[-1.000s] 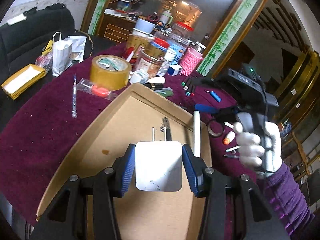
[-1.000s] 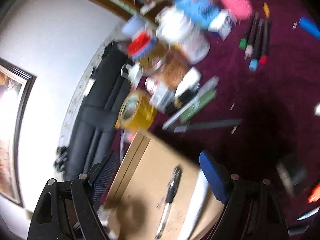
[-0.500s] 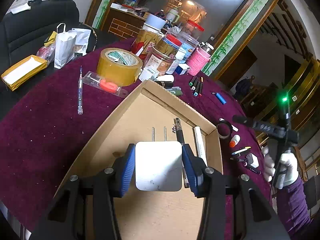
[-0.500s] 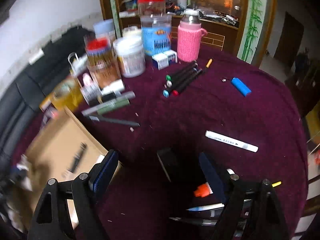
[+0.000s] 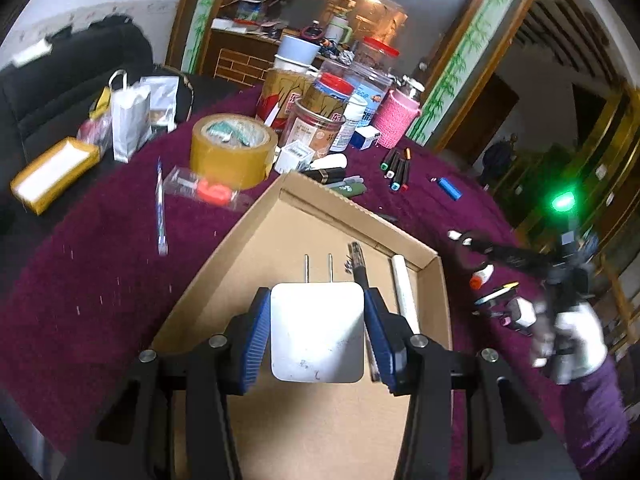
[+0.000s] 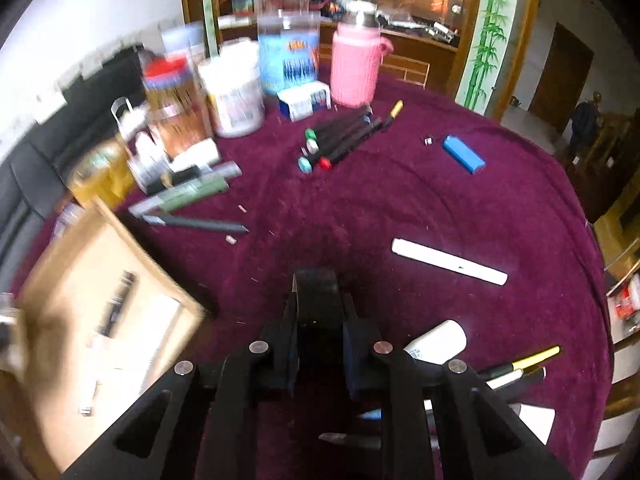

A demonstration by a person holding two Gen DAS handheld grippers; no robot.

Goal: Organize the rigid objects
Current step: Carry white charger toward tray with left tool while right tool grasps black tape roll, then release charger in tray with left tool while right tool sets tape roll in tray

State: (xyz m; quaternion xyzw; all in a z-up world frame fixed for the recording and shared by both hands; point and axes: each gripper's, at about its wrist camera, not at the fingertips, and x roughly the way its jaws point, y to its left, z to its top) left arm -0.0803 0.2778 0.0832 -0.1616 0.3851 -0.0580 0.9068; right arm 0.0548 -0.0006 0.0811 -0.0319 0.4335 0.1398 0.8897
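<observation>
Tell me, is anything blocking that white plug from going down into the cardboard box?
Nothing visible does. The left tongs hold the white plug over bare cardboard in the box. A black pen and a white stick lie just to its right.

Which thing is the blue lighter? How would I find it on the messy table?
Start at the pink knitted bottle at the back of the purple tablecloth. Go right past the bunch of black markers. The blue lighter lies alone there: short, flat, bright blue, not long like pens.

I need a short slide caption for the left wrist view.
Left gripper holds white charger above cardboard tray.
</observation>
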